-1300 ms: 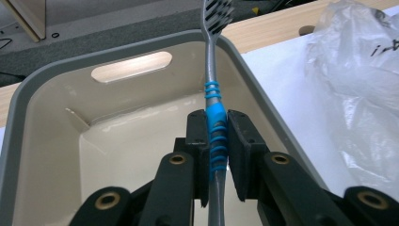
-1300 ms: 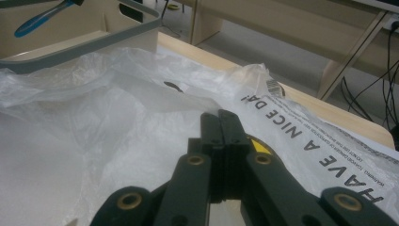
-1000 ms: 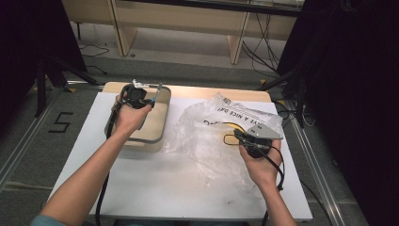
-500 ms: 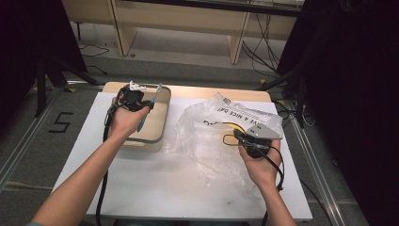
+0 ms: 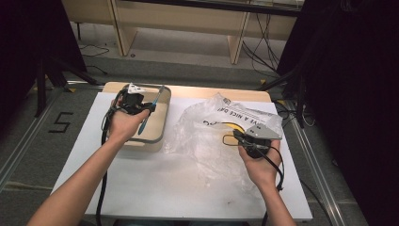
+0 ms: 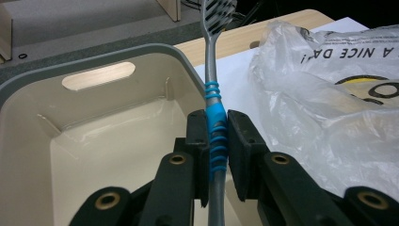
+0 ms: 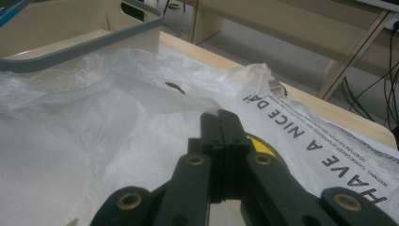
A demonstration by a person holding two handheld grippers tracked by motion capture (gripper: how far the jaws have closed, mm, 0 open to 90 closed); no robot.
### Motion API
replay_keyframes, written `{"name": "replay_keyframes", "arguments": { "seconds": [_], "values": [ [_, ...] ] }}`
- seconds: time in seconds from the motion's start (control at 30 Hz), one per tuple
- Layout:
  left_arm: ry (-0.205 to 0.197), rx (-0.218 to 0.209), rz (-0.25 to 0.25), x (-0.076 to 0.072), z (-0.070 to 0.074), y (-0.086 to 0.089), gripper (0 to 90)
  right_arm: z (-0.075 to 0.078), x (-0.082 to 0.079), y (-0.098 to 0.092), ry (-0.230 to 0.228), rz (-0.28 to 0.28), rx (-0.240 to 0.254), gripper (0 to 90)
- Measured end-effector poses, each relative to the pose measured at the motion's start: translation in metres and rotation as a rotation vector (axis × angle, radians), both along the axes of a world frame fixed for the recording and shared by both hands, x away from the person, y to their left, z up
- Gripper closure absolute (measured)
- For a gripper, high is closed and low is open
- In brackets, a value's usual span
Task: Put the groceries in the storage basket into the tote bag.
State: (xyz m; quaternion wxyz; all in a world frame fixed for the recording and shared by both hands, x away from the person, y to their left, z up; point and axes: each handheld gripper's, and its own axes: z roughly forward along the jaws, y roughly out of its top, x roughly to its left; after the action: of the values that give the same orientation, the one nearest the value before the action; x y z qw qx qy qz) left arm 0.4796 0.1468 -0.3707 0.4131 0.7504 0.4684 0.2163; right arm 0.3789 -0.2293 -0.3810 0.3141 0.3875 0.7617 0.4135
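A grey toothbrush [image 6: 211, 61] with blue grip rings sits between the pads of my left gripper [image 6: 217, 125], which is shut on its handle. The bristle head points away from me. In the high view the left gripper [image 5: 149, 109] holds the toothbrush [image 5: 144, 123] over a beige bin [image 5: 167, 115] with a grey rim; the bin [image 6: 117, 136] is empty inside. My right gripper [image 5: 236, 136] lies on a crumpled clear plastic bag [image 5: 207, 136] with its jaws together. In the right gripper view the jaws [image 7: 225, 123] are shut over the bag [image 7: 94, 117]; whether film is pinched I cannot tell.
The bag [image 6: 329, 94] carries black lettering and a yellow print and spreads over the white table top [image 5: 141, 188] right of the bin [image 7: 94, 42]. Wooden shelving [image 5: 235, 28] stands beyond the table. Cables trail from both grippers.
My left gripper has shifted a little over the bin with the toothbrush still in it. The right gripper has stayed put on the bag.
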Motion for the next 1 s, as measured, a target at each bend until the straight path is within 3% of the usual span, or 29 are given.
{"name": "replay_keyframes", "arguments": {
  "seconds": [0.17,1.0],
  "values": [
    [0.008,-0.022,-0.025,-0.008,0.000,-0.003,78.8,0.000,0.000,0.000,0.000,0.001,0.000,90.0],
    [-0.014,-0.032,-0.103,-0.036,0.002,-0.016,78.8,-0.001,0.000,0.001,0.000,0.003,-0.002,90.0]
  ]
}}
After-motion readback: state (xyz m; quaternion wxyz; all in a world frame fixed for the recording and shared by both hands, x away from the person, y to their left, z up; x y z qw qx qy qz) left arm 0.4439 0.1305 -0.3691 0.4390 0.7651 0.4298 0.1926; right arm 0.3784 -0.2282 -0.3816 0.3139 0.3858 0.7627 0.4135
